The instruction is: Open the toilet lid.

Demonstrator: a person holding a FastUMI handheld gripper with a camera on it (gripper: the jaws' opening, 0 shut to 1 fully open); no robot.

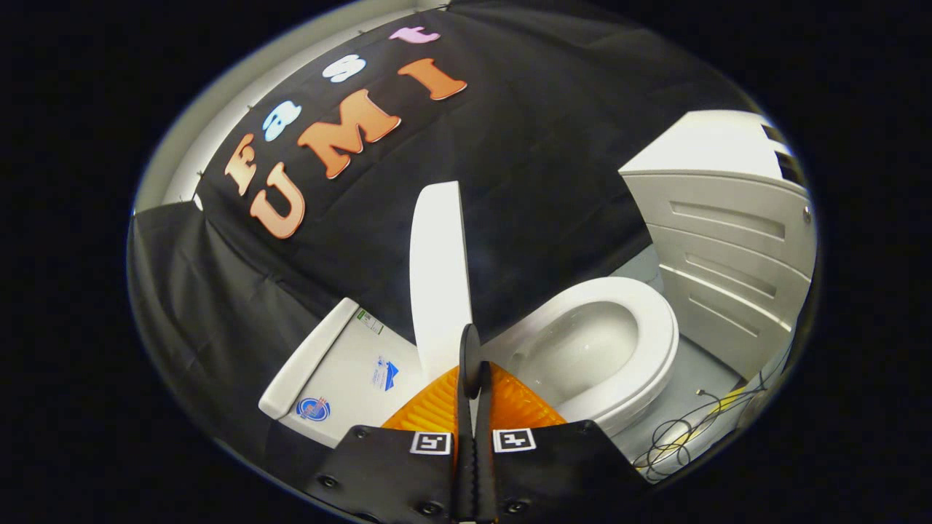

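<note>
Booth wall (553, 182): black cloth, hangs behind the toilet and fills most of the background.

Cabinet (728, 247): pale, panelled front with raised horizontal strips, stands beside the bowl on the far side from the tank.

Toilet bowl with seat (655, 349): white, seat down, bowl uncovered, lies just beyond the fingers and off to one side of them.

Tank (342, 364): white, stickers on its top face, sits on the other side of the fingers, against the black cloth.

Toilet lid (437, 269): white, raised and standing on edge, seen nearly edge-on, rising from just ahead of the fingertips between tank and bowl. Its lower end meets the fingertips; contact cannot be told for certain.

Floor (684, 407): grey, beside the bowl.

Cables (677, 444): thin, dark and yellow, a loose tangle on the floor near the cabinet's foot.

Claw (472, 364): fingers clenched together, no gap between them, nothing gripped between them.
</note>
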